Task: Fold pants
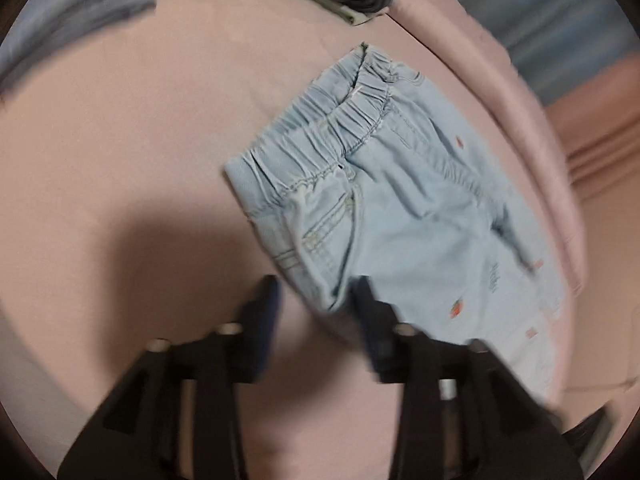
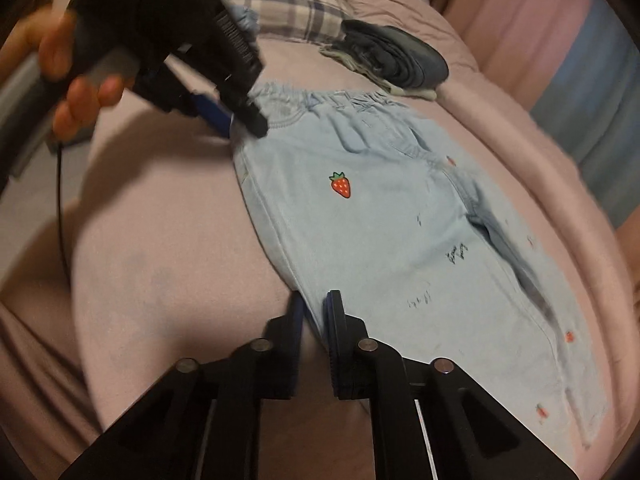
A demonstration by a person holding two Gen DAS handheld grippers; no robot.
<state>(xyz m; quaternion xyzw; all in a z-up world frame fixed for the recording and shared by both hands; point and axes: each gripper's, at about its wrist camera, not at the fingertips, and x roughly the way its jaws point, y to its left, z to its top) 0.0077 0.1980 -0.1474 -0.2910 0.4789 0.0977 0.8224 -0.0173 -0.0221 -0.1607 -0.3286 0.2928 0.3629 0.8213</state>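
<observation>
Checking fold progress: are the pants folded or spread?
Spread: the pants lie flat on the pink bed, waistband and both legs showing, no fold.

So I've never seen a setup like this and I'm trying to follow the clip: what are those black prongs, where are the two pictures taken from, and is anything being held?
No robot here: a person holds a black two-finger gripper in each hand, with a camera looking along its fingers. One picture is the left gripper's view, the other the right's.

On the pink bedsheet lie light blue denim pants with strawberry patches; a dark folded pile of clothes sits further back.

The right gripper is pinched shut on the pants' side edge. The left gripper, also seen held in a hand in the right view, straddles the edge near the waistband, its fingers apart, not pressing.
</observation>
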